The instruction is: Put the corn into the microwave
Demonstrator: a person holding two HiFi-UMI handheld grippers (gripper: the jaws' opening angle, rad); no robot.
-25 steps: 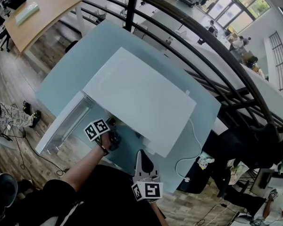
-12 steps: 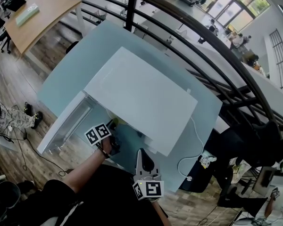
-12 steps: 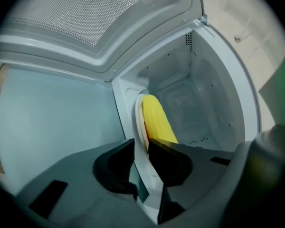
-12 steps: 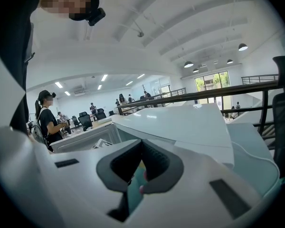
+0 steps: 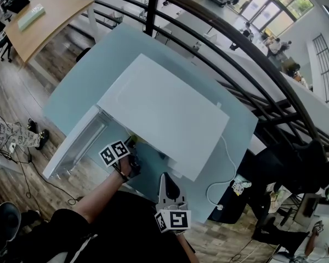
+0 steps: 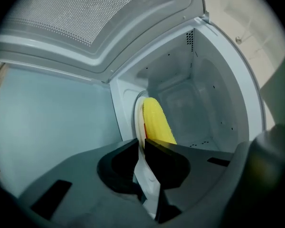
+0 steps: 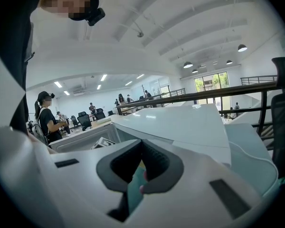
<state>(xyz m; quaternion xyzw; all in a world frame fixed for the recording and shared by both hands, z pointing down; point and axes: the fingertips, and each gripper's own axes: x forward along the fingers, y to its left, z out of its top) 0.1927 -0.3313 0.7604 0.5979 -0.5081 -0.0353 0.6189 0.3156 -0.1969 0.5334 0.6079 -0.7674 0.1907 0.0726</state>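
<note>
A pale blue glass table [image 5: 77, 86] carries a white microwave [image 5: 164, 114], whose door [image 5: 71, 144] stands swung open to the left. The cavity [image 6: 199, 99] holds nothing on its floor as far as the left gripper view shows. The left hand-held gripper [image 6: 143, 141] is at the near mouth of that cavity, its jaws pinching the rim of a white plate [image 6: 138, 122]. The yellow corn [image 6: 156, 120] lies on the plate just beyond the jaw tips, at the cavity's opening by the door side. The right hand-held gripper [image 7: 141, 146] hangs nearer the person, right of the left one, jaws pressed together on nothing, aimed toward the microwave's front.
</note>
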